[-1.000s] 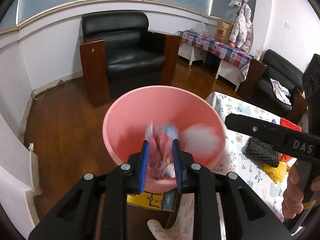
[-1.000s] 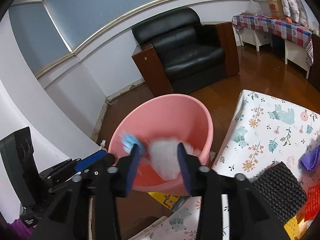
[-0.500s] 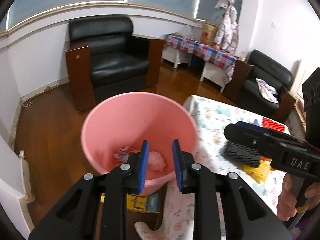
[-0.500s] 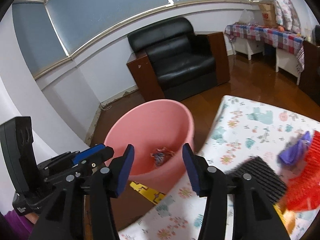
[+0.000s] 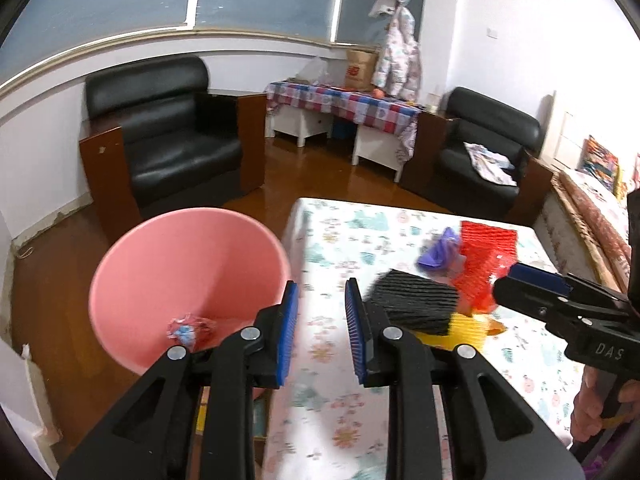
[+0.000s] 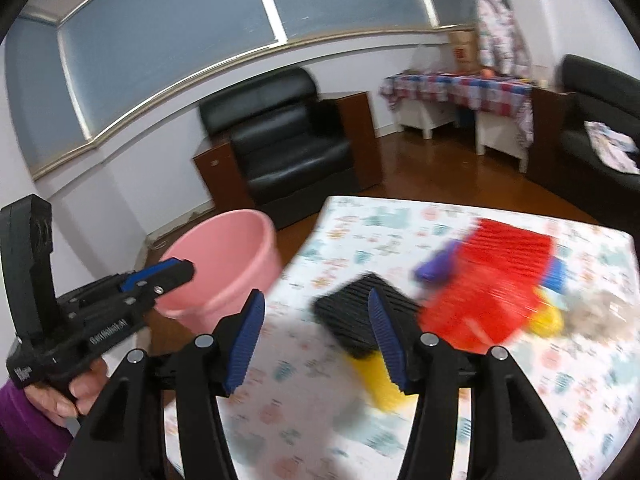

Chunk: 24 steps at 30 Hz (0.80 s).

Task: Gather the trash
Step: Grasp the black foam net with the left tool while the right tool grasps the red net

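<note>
A pink bucket (image 5: 188, 280) stands on the floor left of the table, with a crumpled wrapper (image 5: 188, 328) at its bottom. My left gripper (image 5: 320, 336) hangs open over the table's left edge beside the bucket (image 6: 224, 264), nothing between its fingers. My right gripper (image 6: 316, 340) is above the floral tablecloth (image 6: 320, 420), its jaws opening and empty. Just ahead of it lie a black foam net (image 6: 348, 316), a yellow net (image 6: 380, 380), a red net (image 6: 492, 284) and a purple scrap (image 6: 436, 266). The black net (image 5: 412, 300) also shows in the left wrist view.
A grey crumpled wad (image 6: 592, 316) lies at the cloth's right. Black armchairs (image 5: 168, 140) and a side table with a checked cloth (image 5: 344, 104) stand on the wood floor behind. A hand (image 6: 76, 392) holds the left gripper's handle.
The trash that was between both grippers' fingers over the bucket has dropped in. Both grippers have swung right, from over the bucket to the table, and the right jaws have widened.
</note>
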### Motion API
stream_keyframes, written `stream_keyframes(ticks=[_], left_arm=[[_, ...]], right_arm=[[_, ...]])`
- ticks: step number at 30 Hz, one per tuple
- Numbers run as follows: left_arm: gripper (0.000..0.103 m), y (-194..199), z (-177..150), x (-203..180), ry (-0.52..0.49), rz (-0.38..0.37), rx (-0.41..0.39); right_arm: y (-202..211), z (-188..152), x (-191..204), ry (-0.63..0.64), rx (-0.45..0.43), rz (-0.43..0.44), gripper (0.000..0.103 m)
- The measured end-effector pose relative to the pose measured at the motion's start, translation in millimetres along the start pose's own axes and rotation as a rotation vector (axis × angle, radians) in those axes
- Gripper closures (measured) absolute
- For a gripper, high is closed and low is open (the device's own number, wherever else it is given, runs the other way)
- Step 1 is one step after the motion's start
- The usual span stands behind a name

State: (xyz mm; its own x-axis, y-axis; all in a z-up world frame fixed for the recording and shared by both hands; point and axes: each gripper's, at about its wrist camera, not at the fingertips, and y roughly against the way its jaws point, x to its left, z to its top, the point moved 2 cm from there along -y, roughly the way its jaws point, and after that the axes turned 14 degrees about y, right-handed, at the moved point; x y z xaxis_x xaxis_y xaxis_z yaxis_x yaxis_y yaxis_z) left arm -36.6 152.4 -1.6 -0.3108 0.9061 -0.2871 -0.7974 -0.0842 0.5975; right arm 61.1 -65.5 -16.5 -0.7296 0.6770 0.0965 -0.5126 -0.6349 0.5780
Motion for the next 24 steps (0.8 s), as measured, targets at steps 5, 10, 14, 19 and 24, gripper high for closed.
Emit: stream_keyframes(ticks=[5, 10, 14, 19, 24], left_arm=[[0.079, -14, -7, -20, -0.034, -0.041, 0.054], [0.079, -35, -17, -32, -0.020, -0.097, 0.173], [0.071, -53, -24, -39, 0.022, -0.125, 0.259], [0.060, -72, -26, -47, 0.106, -0.168, 0.345], [0.059, -96, -26, -45, 0.221, -0.159, 0.422]], right_arm=[[22, -22, -39, -0.066, 0.000, -0.082, 0.046], [29, -37, -67, -0.111, 0.008, -0.139, 0.045], [25, -45, -82, -0.151, 0.019, -0.142, 0.045], [12, -48, -85, -0.144, 0.036, -0.124, 0.044], [2, -47, -86, -0.132, 0.044, -0.105, 0.042]])
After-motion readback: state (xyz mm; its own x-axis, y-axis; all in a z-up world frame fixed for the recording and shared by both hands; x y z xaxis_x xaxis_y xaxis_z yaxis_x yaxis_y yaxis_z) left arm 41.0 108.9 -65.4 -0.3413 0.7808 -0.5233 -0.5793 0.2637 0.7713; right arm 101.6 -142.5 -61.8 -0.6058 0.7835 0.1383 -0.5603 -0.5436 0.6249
